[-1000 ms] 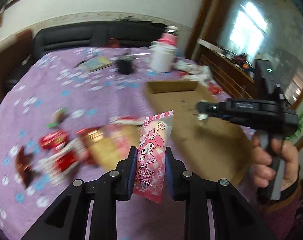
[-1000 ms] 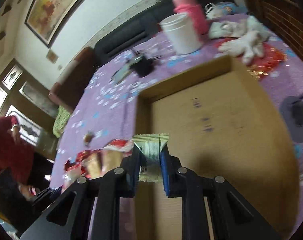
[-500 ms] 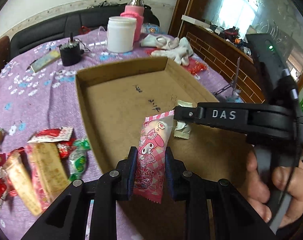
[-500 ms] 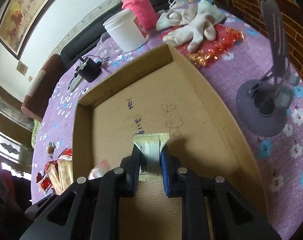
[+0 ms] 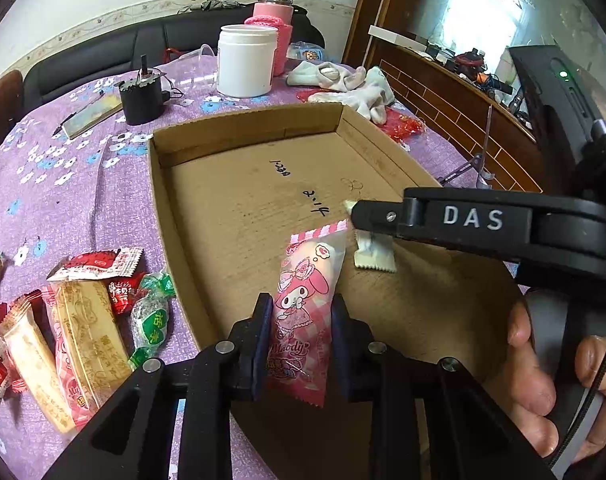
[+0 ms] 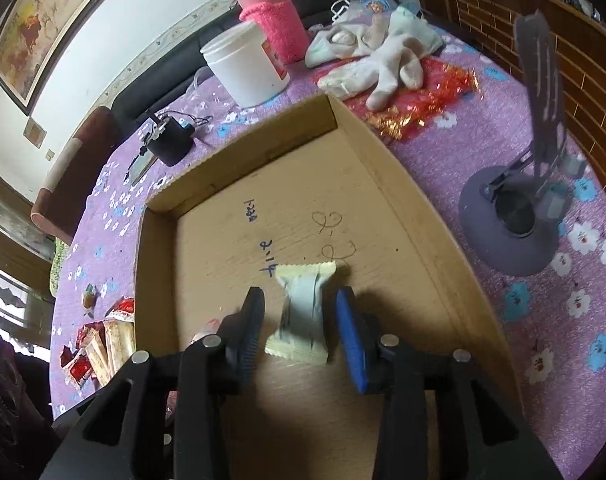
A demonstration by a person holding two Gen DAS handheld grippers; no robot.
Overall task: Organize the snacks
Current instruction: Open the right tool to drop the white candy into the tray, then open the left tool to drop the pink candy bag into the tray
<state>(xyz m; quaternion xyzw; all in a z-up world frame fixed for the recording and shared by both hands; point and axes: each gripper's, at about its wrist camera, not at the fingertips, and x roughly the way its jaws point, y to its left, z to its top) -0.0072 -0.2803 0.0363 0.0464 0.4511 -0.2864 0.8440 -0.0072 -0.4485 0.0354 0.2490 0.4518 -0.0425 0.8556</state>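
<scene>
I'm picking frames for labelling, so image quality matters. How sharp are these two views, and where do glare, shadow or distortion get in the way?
Left wrist view: sharp on the pink snack packet and cardboard box; the window is blown out; fisheye bends the box walls. Right wrist view: the cream packet is crisp with a shadow beside it; the phone stand looks smeared; corners vignette dark.

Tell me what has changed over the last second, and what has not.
Both tongs swung in from the loose snacks to over the cardboard tray. The right tongs have just opened, and the cream packet lies loose on the tray floor between them. The left tongs have eased slightly, with the pink packet still upright between them. The leftover snacks on the purple cloth lie unmoved.
</scene>
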